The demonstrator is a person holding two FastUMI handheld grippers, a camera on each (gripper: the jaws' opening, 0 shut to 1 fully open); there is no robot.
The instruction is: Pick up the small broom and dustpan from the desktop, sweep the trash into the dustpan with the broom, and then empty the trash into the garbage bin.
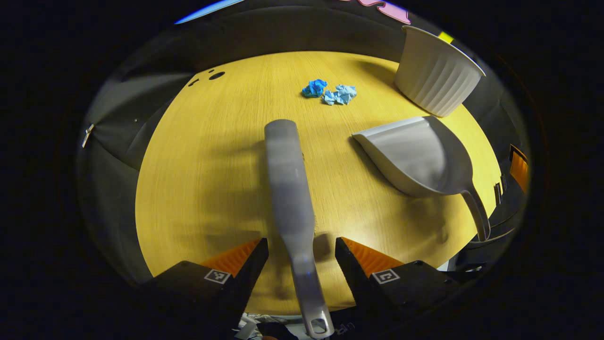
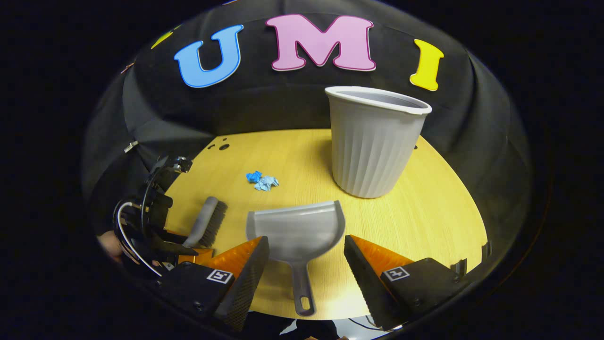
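On the wooden desktop [image 1: 198,189], seen in the left gripper view, the small broom [image 1: 290,198] lies lengthwise with its handle set between the fingers of the left gripper [image 1: 302,257], whose jaws are spread wide and appear clear of it, though contact is hard to judge. Beyond the broom head, two crumpled blue paper scraps [image 1: 330,92] are seen. To the right lies the grey dustpan [image 1: 415,156], its handle pointing back. In the right gripper view, the dustpan's handle is framed by the right gripper [image 2: 306,264], jaws likewise apart. The ribbed garbage bin [image 2: 373,139] stands upright just beyond the pan.
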